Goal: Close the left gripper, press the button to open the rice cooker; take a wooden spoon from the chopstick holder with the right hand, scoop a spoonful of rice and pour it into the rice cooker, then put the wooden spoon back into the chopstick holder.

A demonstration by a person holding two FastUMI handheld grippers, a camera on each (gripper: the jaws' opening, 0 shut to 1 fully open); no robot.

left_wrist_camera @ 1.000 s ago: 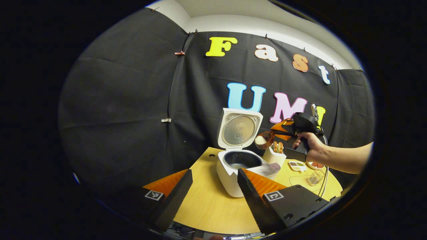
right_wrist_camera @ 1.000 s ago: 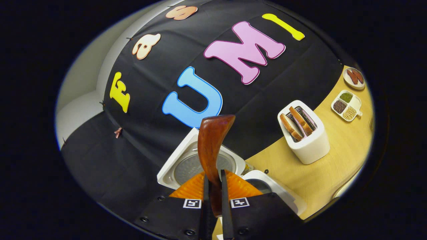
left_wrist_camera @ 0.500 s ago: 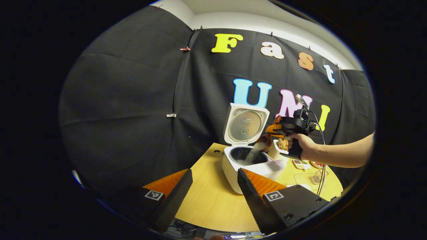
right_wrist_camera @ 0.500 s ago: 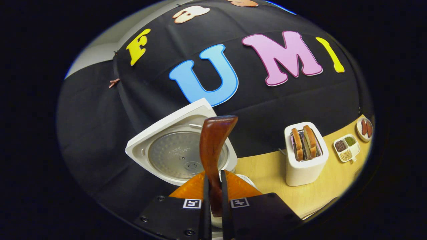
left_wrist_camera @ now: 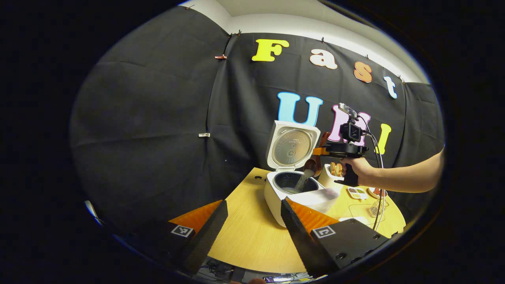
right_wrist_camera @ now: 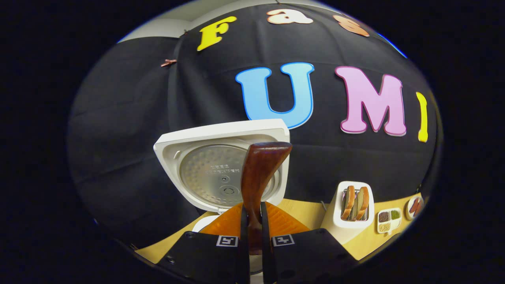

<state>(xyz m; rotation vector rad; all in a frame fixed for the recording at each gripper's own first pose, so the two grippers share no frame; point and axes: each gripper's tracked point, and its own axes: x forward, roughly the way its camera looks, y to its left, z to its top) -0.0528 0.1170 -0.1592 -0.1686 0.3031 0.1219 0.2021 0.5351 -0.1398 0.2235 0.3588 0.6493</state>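
the rice cooker (left_wrist_camera: 290,185) stands open on the counter (left_wrist_camera: 244,232) – button step done. right gripper (right_wrist_camera: 253,221) fingers clamp the wooden spoon (right_wrist_camera: 258,173), tipped over the pot, rice pouring in. left gripper (left_wrist_camera: 252,221) fingers apart, idle. left – returning the spoon to its holder.

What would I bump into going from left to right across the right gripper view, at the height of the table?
The rice cooker's open lid → the wooden spoon held in the right gripper → the toaster with bread slices → the small divided dish of beans → a round plate.
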